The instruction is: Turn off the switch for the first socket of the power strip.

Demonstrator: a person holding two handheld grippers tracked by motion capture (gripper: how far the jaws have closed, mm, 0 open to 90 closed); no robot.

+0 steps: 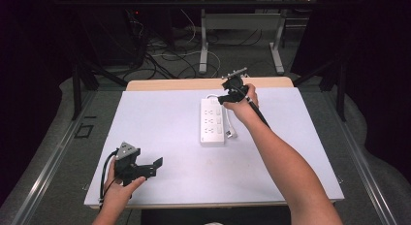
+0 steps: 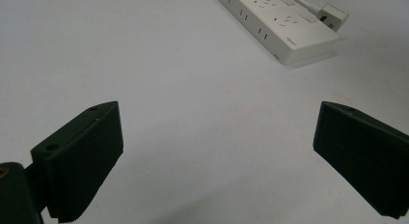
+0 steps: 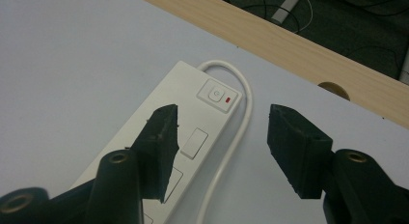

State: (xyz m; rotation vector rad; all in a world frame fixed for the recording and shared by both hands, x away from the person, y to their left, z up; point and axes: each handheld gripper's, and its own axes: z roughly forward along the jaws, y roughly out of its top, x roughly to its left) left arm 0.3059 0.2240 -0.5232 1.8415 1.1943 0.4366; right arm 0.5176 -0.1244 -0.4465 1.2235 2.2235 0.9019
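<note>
White power strip (image 1: 213,122), lying flat just right of centre on the white table cover (image 1: 160,137): long axis runs 12 to 6 o'clock in the high view, switch end with red indicator at 12, white cable (image 3: 230,137) looping from that end and down its right side to the plug (image 1: 233,133) at about 4 o'clock. Right gripper (image 1: 231,96) hovers over the switch end, jaws partly apart, gripping nothing. Left gripper (image 1: 145,168) idles at 8 o'clock, jaws wide, empty; work judged barely begun, strip and cable ungrasped.
</note>
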